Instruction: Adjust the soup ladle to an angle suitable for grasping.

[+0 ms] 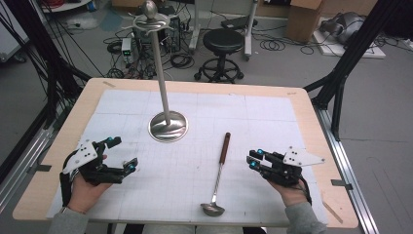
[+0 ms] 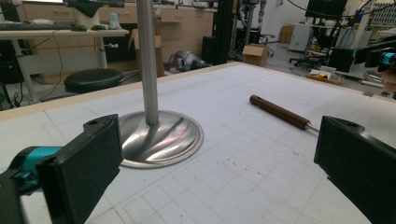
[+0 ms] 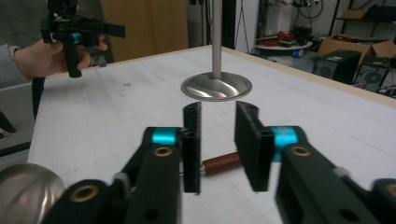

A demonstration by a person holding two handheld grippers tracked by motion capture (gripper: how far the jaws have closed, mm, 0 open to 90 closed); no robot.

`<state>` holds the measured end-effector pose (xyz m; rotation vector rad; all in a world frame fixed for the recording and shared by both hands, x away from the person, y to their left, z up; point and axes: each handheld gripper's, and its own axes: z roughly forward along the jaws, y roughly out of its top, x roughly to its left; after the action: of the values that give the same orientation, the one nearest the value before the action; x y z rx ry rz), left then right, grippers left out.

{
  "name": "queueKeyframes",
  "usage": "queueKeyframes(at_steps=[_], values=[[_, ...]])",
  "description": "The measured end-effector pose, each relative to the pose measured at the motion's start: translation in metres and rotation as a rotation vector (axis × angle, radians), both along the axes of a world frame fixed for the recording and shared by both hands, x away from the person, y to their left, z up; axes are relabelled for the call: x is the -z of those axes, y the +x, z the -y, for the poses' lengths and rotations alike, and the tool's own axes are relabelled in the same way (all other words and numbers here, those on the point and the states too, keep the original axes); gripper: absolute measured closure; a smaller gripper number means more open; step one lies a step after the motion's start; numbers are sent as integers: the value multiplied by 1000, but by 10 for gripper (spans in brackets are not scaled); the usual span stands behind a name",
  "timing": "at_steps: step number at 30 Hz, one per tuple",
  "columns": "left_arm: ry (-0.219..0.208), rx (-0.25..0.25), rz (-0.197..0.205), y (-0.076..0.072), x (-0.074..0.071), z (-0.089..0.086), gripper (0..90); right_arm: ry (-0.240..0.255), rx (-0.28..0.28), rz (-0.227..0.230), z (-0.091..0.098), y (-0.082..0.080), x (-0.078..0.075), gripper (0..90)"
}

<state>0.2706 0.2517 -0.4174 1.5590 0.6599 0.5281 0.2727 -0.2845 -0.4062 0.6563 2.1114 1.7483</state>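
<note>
A ladle lies on the white grid mat (image 1: 117, 112), its brown handle (image 1: 224, 146) pointing away and its steel bowl (image 1: 213, 209) near the front edge. A steel stand with a round base (image 1: 168, 126) and a tall pole (image 1: 159, 63) rises at mid-table. My left gripper (image 1: 123, 153) hovers at the front left, jaws wide open and empty. In the left gripper view they frame the base (image 2: 161, 137) and the handle (image 2: 278, 112). My right gripper (image 1: 254, 159) sits right of the ladle. Its jaws are narrowly open, and the handle (image 3: 222, 163) shows beyond them.
The wooden table's border (image 1: 311, 131) surrounds the mat. Behind the table stand a black stool (image 1: 222, 46), cables and cardboard boxes on the floor. Black frame posts (image 1: 350, 53) flank both sides. The ladle's bowl (image 3: 28, 186) looms low left in the right gripper view.
</note>
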Motion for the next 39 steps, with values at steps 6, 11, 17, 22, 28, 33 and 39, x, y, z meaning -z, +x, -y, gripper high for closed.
queueKeyframes(at_steps=[6, 11, 17, 22, 28, 33, 39], values=[[10, 5, -3, 0, 0, 1, 17, -43, -35, -63, -8, 2, 3, 895], [13, 5, -7, 0, 1, 0, 17, -46, -68, -73, -16, 4, 4, 895], [17, 4, -9, 0, 1, 0, 17, -50, -99, -89, -22, 5, 7, 896], [22, 4, -14, -1, 1, 0, 17, -61, -118, -93, -29, 5, 9, 896], [26, 4, -15, -1, 2, 0, 17, -91, -149, -102, -40, 6, 12, 895], [31, 4, -16, -1, 2, 0, 17, -109, -176, -117, -50, 7, 16, 895], [32, 1, -22, -2, 3, 0, 17, -145, -218, -138, -62, 8, 21, 895]])
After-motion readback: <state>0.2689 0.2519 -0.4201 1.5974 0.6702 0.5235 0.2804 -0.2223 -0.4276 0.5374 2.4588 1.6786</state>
